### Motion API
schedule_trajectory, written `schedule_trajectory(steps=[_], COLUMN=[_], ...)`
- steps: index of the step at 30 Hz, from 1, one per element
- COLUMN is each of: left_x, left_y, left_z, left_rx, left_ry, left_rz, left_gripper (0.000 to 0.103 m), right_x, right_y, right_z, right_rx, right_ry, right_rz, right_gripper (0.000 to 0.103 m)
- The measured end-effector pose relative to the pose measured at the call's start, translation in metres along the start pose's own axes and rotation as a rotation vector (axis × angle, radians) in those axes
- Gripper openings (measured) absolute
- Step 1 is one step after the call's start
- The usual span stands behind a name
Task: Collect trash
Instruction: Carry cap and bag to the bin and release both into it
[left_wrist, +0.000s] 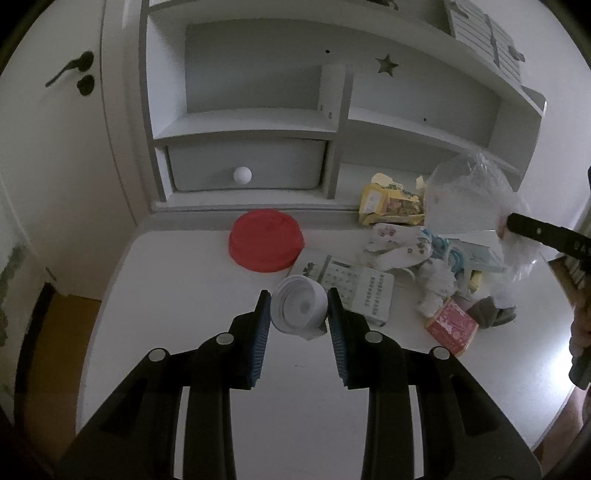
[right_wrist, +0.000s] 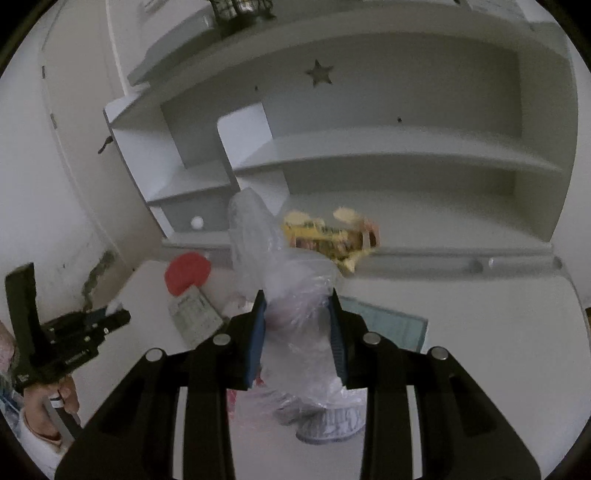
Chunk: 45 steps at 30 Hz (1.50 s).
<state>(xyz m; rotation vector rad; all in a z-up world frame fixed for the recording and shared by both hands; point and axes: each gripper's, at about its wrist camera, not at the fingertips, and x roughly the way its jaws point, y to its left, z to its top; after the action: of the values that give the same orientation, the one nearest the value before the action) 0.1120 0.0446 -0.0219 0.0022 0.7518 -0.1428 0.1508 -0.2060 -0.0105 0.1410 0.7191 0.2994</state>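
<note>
A small white round plastic lid or cup (left_wrist: 299, 308) sits pinched between the blue pads of the left gripper (left_wrist: 297, 314), held just above the white desk top (left_wrist: 184, 295), so the step in hand looks like carrying one picked-up scrap to the bag. Off to the right, the right gripper (right_wrist: 297, 325) has its fingers closed on a crumpled clear plastic bag (right_wrist: 295, 314), which hangs up off the desk with its mouth hard to make out; something pinkish shows through the film, but I cannot tell what is inside. The next move, I'd say, calls for bringing the white piece over the bag's opening and letting go only once it is past the rim. More litter lies on the desk: a red round plastic lid (left_wrist: 265, 240), a torn yellow snack wrapper (left_wrist: 393, 205), a printed paper leaflet (left_wrist: 354, 291), crumpled patterned tissue (left_wrist: 402, 243) and a small red patterned box (left_wrist: 451, 325).
</note>
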Motion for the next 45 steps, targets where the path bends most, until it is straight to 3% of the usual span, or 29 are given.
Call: schedule_trajectory(steps=[4, 9, 13, 16, 22, 24, 28, 32, 36, 40, 45], left_x=[-0.006, -0.020, -0.040, -0.054, -0.092, -0.100, -0.104, -0.060, 0.026, 0.083, 0.117], left_y=[-0.016, -0.071, -0.166, -0.248, -0.429, -0.471, -0.558, -0.613, -0.640, -0.646, -0.646], left_z=[0.001, 0.004, 0.002, -0.007, -0.068, -0.093, -0.167, -0.242, -0.308, -0.339, -0.350], left_rx=[0.005, 0.075, 0.200, 0.293, 0.556, 0.627, 0.799, 0.891, 0.922, 0.908, 0.902], left_ry=[-0.007, -0.028, -0.070, -0.070, 0.004, 0.031, 0.122, 0.307, 0.508, 0.643, 0.707], left_rz=[-0.018, -0.095, -0.225, -0.362, -0.666, -0.729, -0.820, -0.820, -0.682, -0.614, -0.592], left_gripper=[0.030, 0.030, 0.030, 0.030, 0.030, 0.030, 0.030, 0.030, 0.030, 0.030, 0.030], right_x=[-0.013, -0.073, -0.132, -0.184, -0.308, -0.348, -0.385, -0.364, -0.310, -0.276, -0.251], right_y=[-0.009, -0.036, -0.087, -0.133, -0.226, -0.264, -0.328, -0.377, -0.412, -0.435, -0.455], right_z=[0.001, -0.005, -0.024, -0.045, -0.120, -0.165, -0.252, -0.349, -0.434, -0.479, -0.499], right_rx=[0.016, 0.028, 0.139, 0.216, 0.335, 0.412, 0.597, 0.758, 0.907, 1.009, 1.060], right_ry=[-0.027, -0.122, -0.189, -0.239, -0.289, -0.278, -0.217, -0.066, 0.106, 0.180, 0.236], right_rz=[0.010, -0.008, 0.002, -0.046, -0.269, -0.360, -0.454, -0.501, -0.473, -0.461, -0.444], right_gripper=[0.031, 0.031, 0.031, 0.031, 0.031, 0.031, 0.031, 0.032, 0.032, 0.031, 0.032])
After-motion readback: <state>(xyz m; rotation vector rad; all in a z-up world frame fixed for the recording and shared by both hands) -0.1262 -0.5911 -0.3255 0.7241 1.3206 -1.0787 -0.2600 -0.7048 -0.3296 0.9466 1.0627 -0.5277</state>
